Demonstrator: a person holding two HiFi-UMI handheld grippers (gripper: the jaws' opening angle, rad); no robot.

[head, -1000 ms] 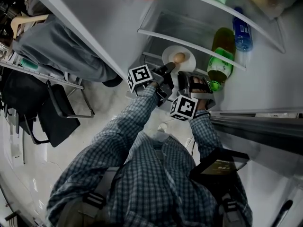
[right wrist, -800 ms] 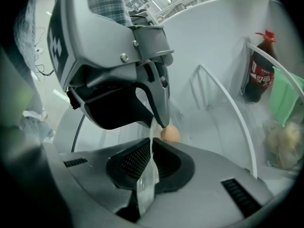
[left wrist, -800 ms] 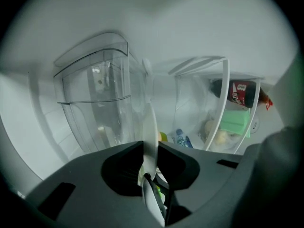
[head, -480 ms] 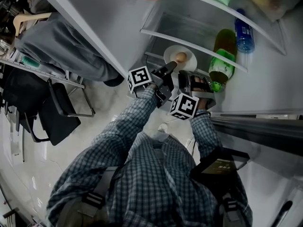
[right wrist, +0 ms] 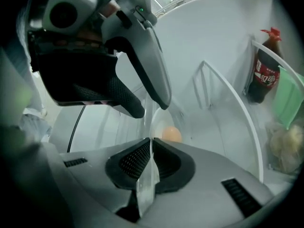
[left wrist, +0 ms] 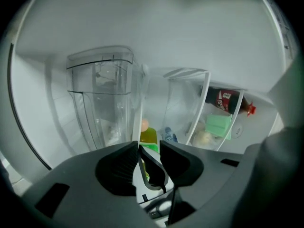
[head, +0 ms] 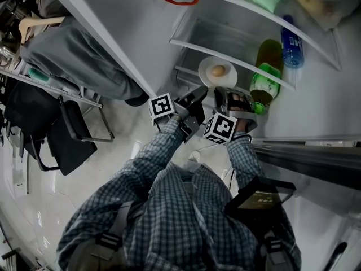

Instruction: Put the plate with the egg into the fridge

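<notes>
Fridge [head: 225, 35]: one plate [head: 228, 79], one egg [head: 218, 70]

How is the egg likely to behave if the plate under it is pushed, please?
The egg lies loose on the smooth white plate, so it would probably roll if the plate tilts or jerks. Bare-shelled, it likely cracks if knocked.

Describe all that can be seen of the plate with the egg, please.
The plate is small, round and white, smooth like ceramic or plastic. It is held about level inside the open fridge. One brownish egg lies near its middle. The fingers of the right gripper pinch its near rim. Whether it rests on anything underneath is unclear.
</notes>
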